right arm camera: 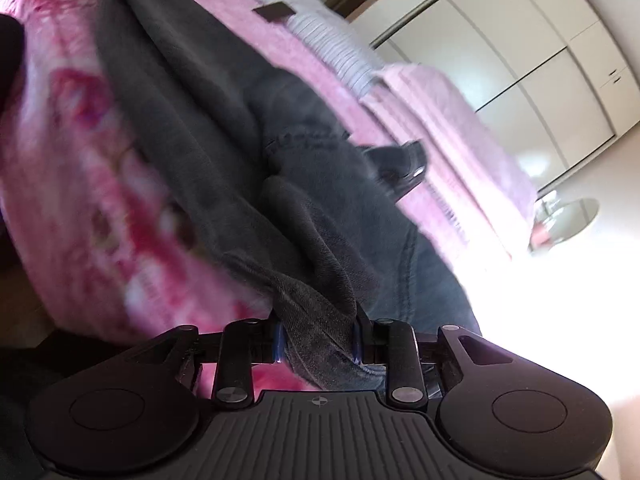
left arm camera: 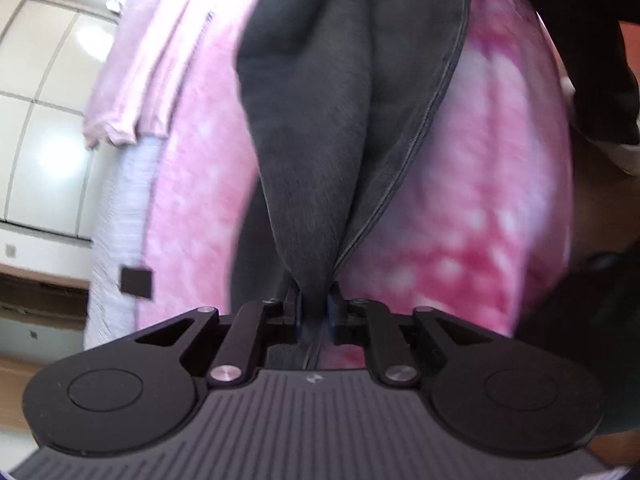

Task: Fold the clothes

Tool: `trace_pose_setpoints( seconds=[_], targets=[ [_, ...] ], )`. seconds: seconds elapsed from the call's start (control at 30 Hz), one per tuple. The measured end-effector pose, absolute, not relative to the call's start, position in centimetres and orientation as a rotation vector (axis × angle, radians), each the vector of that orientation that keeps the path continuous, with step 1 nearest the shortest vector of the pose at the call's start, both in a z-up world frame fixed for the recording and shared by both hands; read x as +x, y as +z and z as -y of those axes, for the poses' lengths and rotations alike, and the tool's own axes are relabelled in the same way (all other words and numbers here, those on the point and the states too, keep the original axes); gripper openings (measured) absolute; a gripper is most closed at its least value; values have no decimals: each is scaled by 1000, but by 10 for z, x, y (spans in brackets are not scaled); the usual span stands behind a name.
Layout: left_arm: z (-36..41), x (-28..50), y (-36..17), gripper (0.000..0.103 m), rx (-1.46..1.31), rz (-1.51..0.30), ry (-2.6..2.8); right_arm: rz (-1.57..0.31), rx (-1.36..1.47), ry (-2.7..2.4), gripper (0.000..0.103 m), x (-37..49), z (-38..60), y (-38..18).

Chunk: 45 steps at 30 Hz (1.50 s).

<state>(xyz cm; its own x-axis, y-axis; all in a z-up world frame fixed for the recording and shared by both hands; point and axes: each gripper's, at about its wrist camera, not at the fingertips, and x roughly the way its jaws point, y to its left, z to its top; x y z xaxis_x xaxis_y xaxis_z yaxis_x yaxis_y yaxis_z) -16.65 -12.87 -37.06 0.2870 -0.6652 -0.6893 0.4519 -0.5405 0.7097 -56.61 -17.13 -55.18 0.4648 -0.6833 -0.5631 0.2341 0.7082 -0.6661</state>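
Observation:
A dark grey denim garment (left arm camera: 320,128) with a stitched seam lies stretched over a pink flowered blanket (left arm camera: 460,208) on a bed. My left gripper (left arm camera: 314,314) is shut on a bunched fold of it, and the cloth rises away from the blue pads in two long folds. In the right wrist view the same grey garment (right arm camera: 224,152) runs away diagonally across the blanket (right arm camera: 80,184). My right gripper (right arm camera: 318,342) is shut on a thick hem of it, which fills the gap between both blue pads (right arm camera: 279,340). The fingertips are hidden by cloth in both views.
A pale pink cloth (left arm camera: 136,72) (right arm camera: 448,128) lies at the bed's far side beside a white ribbed sheet (right arm camera: 332,40). A small black rectangle (right arm camera: 276,11) rests on the sheet. White wardrobe doors (right arm camera: 520,32) stand beyond, and a round object (right arm camera: 572,216) sits on the bright floor.

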Motion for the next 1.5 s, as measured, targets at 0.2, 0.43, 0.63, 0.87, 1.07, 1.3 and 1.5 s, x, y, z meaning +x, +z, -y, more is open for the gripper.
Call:
trace_pose_setpoints(
  seconds=[0.2, 0.43, 0.63, 0.87, 1.07, 1.3, 1.5],
  targets=[
    [112, -145, -341, 29, 1477, 47, -1473, -824, -399, -611, 61, -579, 145, -507],
    [142, -121, -286, 39, 1164, -140, -1520, -605, -177, -593, 75, -572, 168, -444],
    [226, -132, -274, 52, 1028, -238, -1654, -637, -17, -707, 77, -554, 259, -441],
    [368, -162, -290, 76, 908, -413, -1854, -559, 270, -853, 87, -610, 312, -438],
    [483, -174, -333, 76, 891, -698, -1927, -456, 665, -874, 87, -679, 339, -461],
    [506, -200, -353, 22, 1061, -715, -1939, -307, 902, -697, 35, -699, 356, -479],
    [498, -234, -290, 7, 1023, -433, -1964, -223, 788, -748, 4, -705, 343, -458]
  ],
)
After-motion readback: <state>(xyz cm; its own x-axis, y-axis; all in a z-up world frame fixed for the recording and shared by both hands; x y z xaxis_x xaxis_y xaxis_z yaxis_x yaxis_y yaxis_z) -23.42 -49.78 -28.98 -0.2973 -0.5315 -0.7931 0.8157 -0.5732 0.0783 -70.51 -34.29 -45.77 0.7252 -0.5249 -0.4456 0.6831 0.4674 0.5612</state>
